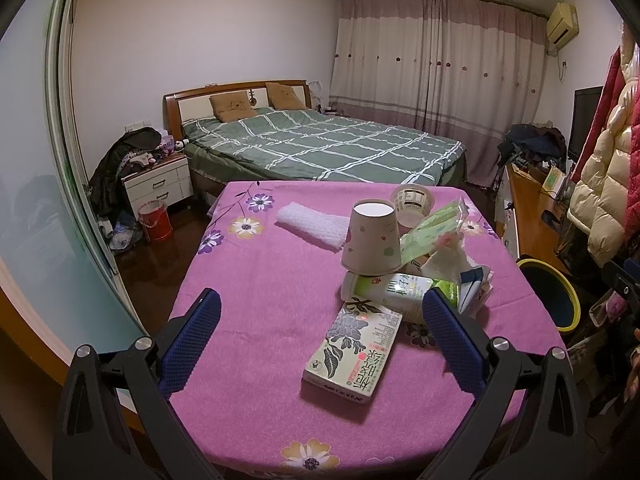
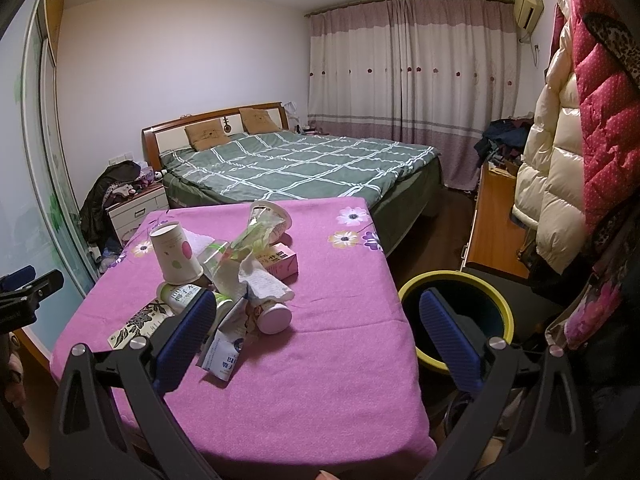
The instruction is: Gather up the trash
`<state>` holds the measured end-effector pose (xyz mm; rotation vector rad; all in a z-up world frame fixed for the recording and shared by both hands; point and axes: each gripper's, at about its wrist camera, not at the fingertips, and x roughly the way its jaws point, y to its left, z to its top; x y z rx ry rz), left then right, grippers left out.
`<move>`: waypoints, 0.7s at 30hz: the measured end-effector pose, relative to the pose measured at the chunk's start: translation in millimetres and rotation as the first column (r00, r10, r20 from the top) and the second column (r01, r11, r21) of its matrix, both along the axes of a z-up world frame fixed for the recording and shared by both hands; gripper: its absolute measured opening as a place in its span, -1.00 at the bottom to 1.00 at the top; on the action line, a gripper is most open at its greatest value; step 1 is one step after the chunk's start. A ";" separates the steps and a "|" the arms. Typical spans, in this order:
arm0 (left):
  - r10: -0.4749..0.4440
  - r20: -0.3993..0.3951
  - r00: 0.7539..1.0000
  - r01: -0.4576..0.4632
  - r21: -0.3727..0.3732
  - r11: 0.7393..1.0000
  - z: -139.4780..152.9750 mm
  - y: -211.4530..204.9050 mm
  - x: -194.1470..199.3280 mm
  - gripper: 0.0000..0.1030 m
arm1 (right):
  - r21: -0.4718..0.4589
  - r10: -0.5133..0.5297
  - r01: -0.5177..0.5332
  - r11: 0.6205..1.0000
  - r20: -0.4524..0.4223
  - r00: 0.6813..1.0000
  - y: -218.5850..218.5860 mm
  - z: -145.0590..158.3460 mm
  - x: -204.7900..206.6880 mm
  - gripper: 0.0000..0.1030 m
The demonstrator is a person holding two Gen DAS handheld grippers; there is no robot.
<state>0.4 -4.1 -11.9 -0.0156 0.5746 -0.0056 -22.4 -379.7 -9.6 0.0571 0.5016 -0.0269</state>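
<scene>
A heap of trash lies on the pink flowered tablecloth (image 1: 256, 292). In it are an upturned paper cup (image 1: 372, 242), a flower-printed drink carton (image 1: 354, 354), a lying white-green bottle (image 1: 394, 292), a green wrapper (image 1: 434, 228), crumpled tissue (image 1: 448, 260) and a white foam sheet (image 1: 310, 226). My left gripper (image 1: 322, 300) is open above the table, with the carton between its fingers but untouched. My right gripper (image 2: 316, 300) is open over the table's right part, right of the paper cup (image 2: 174, 254), the tissue (image 2: 256, 276) and a pink carton (image 2: 280, 262). A yellow-rimmed bin (image 2: 408, 286) stands beside the table.
Behind the table stands a bed with a green checked cover (image 1: 320, 144). A nightstand (image 1: 158, 184) and a red bucket (image 1: 154, 222) are at the left by a glass sliding door. A wooden desk (image 2: 492, 224) and hanging coats (image 2: 560, 168) fill the right side.
</scene>
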 end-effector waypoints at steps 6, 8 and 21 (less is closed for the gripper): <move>-0.001 -0.001 1.000 0.001 -0.002 1.000 -1.1 0.6 -0.2 0.93 | 0.002 0.001 -0.001 1.000 -0.002 1.000 -0.3 0.2 -0.3 0.89; -0.001 0.000 1.000 0.001 -0.001 1.000 -0.6 -0.1 -0.5 0.93 | 0.001 0.000 0.000 1.000 -0.001 1.000 -0.1 0.1 -0.3 0.88; 0.000 -0.003 1.000 0.000 0.004 1.000 -2.9 -2.3 -0.2 0.93 | 0.004 0.000 0.000 1.000 -0.004 1.000 -0.2 -0.3 -0.4 0.88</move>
